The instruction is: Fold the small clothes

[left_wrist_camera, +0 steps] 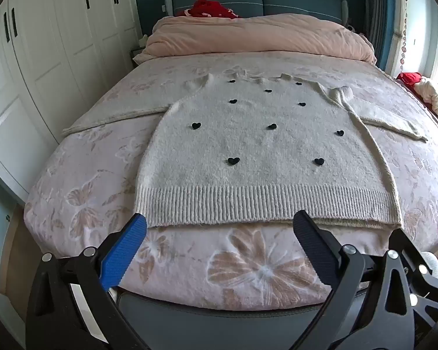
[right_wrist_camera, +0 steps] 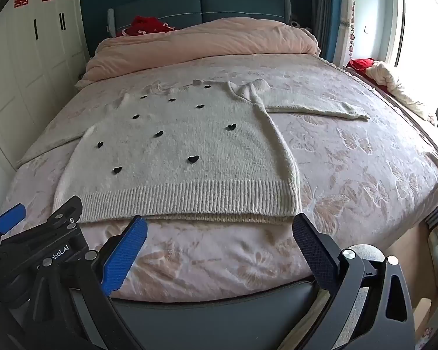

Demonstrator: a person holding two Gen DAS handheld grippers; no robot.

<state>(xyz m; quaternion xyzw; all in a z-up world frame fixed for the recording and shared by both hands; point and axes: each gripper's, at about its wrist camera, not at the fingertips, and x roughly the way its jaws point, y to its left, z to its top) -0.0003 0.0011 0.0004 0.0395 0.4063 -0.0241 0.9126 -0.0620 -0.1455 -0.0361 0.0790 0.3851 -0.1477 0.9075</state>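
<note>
A pale grey knit sweater point(left_wrist_camera: 248, 145) with small black hearts lies flat, front up, on the bed, hem toward me and both sleeves spread out to the sides. It also shows in the right wrist view point(right_wrist_camera: 178, 157). My left gripper point(left_wrist_camera: 219, 221) is open and empty, just short of the ribbed hem, above the bed's foot. My right gripper point(right_wrist_camera: 219, 224) is open and empty, near the hem's right corner. The left gripper point(right_wrist_camera: 10, 215) shows at the left edge of the right wrist view.
The bed point(left_wrist_camera: 248, 268) has a pink floral cover and a dark footboard point(right_wrist_camera: 219, 315). A pink duvet point(left_wrist_camera: 257, 35) is bunched at the head. White wardrobes point(left_wrist_camera: 43, 58) stand left. Red and cream cloths point(right_wrist_camera: 388, 78) lie by the window at right.
</note>
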